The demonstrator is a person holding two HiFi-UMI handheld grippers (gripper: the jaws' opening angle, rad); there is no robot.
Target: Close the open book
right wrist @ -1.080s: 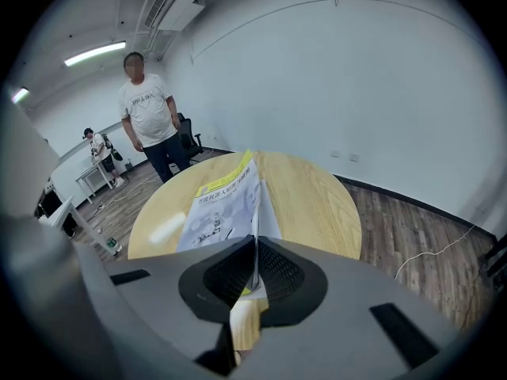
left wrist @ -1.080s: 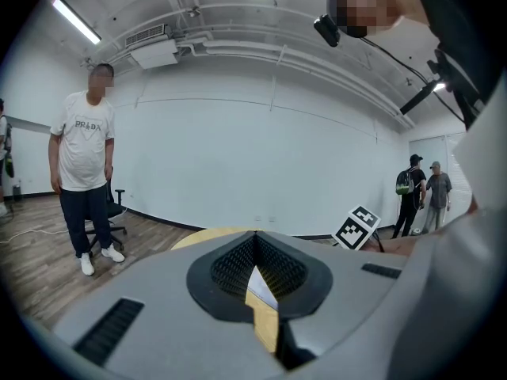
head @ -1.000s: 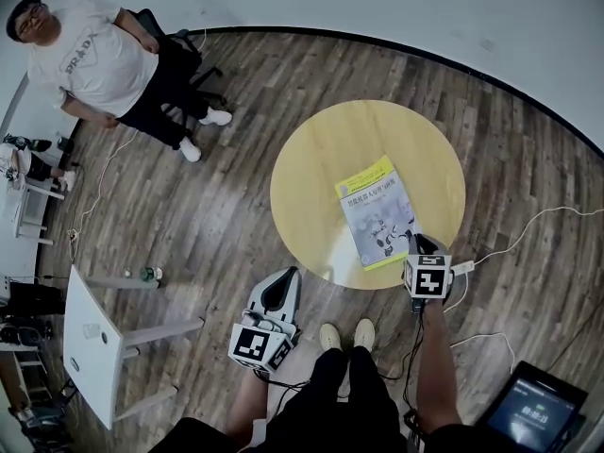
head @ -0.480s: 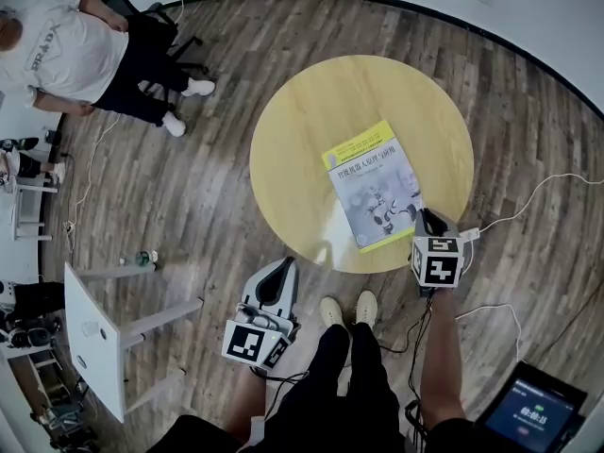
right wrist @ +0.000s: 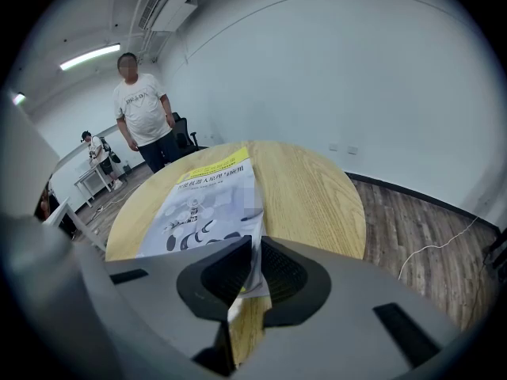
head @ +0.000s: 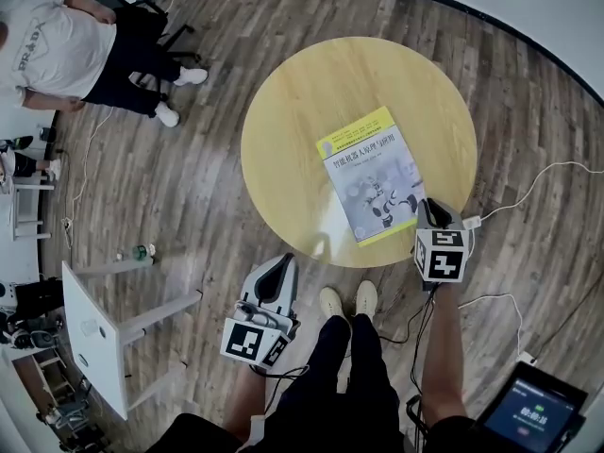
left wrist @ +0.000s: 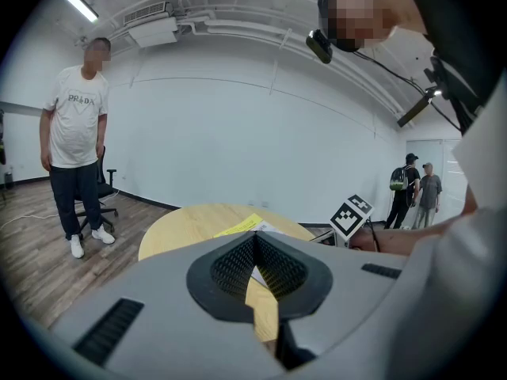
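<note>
Right gripper [head: 427,208] jaws just opening, near corner of the closed book [head: 370,173] between them, book running ahead-left; left gripper [head: 283,270] closed, empty, farther off.

Quick rundown of what you can't actually see: from the head view, the near corner of the yellow-and-white paperback book [head: 363,173] disappears under the grey right gripper [head: 427,208]. Its jaws are easing open with that corner between them. The cover print is too small to read. The person in the white T-shirt [head: 52,50] gets chopped by the left edge, and the dark tablet screen [head: 533,411] by the bottom one. The two far-off standing people [left wrist: 420,187] are just specks.
</note>
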